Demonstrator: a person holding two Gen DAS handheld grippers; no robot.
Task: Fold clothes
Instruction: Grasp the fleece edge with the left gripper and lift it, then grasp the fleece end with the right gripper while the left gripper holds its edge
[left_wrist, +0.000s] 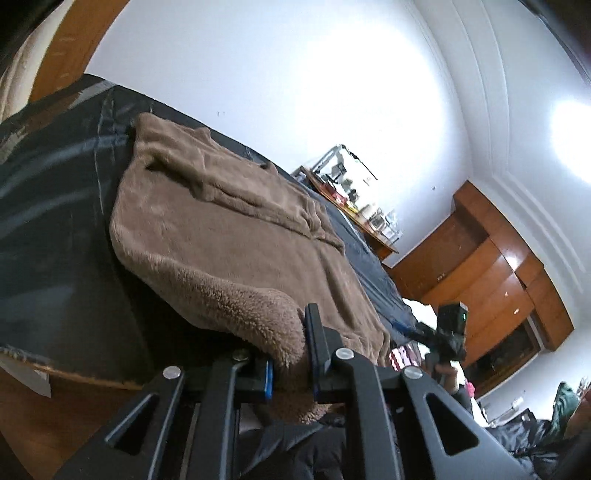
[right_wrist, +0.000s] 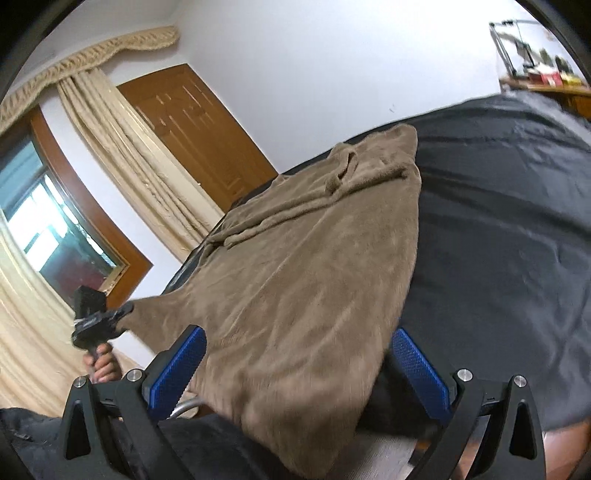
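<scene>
A brown fleece garment (left_wrist: 229, 236) lies spread on a black-covered bed (left_wrist: 55, 192), its near edge hanging over the side. My left gripper (left_wrist: 290, 363) is shut on the garment's near corner, fleece bunched between its blue pads. In the right wrist view the same garment (right_wrist: 303, 295) drapes between the wide-open fingers of my right gripper (right_wrist: 299, 373), over the bed's black cover (right_wrist: 498, 240). Whether the pads touch the cloth I cannot tell. The left gripper (right_wrist: 127, 308) shows there too, pinching a pulled-out corner. The right gripper (left_wrist: 448, 336) shows far right in the left wrist view.
A wooden wardrobe (left_wrist: 498, 273) and a cluttered wooden side table (left_wrist: 354, 210) stand beyond the bed. A wooden door (right_wrist: 192, 125), beige curtains (right_wrist: 122, 140) and a window (right_wrist: 48, 218) lie to the left. Dark clothing (right_wrist: 221, 443) is beneath the grippers.
</scene>
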